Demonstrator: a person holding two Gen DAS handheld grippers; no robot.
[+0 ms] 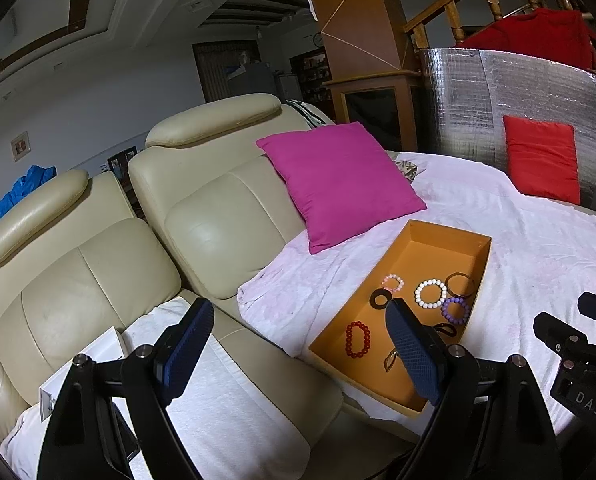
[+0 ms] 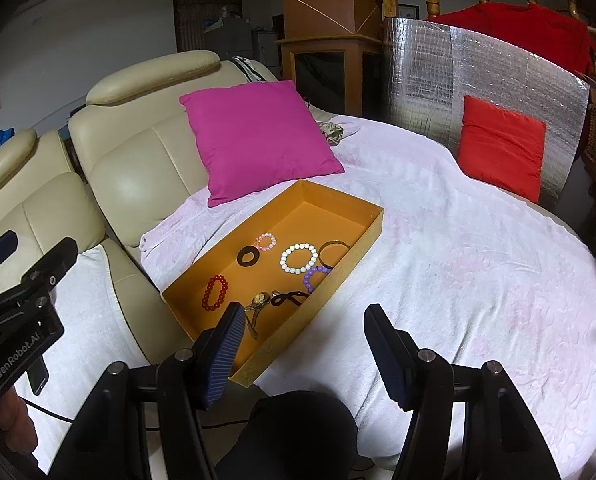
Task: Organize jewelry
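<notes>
Hovering with both grippers empty over a cloth-covered desk (image 2: 478,264), apparently at or near the end of the sorting, or else before any further arranging. Holding the left gripper (image 1: 298,356) wide, nothing between its pads, its right finger overlapping the near end of the tray (image 1: 450,248) in the left view. Keeping the right gripper (image 2: 310,356) moderately open and also empty, poised above the tray's near corner and the bare cloth just beside it. Seeing all visible jewelry lying inside the orange tray (image 2: 362,200), none on the cloth around it: a pink bead ring (image 2: 267,241), a dark ring (image 2: 247,256), a white bead bracelet (image 2: 296,258), a metal bangle (image 2: 334,252), a purple bead bracelet (image 2: 316,276), a red bead bracelet (image 2: 215,293), a watch (image 2: 258,304) and a black loop (image 2: 290,299). Clustering toward the near half, leaving the far half of the tray bare. Judging the gathering as done, since nothing is showing outside the tray; judging any remaining work as spreading or neatening the pieces, particularly the watch and black loop lying close together, touching or not being hard to tell. Resting behind, well apart: a magenta cushion (image 2: 258,140) and a red cushion (image 2: 498,148).
</notes>
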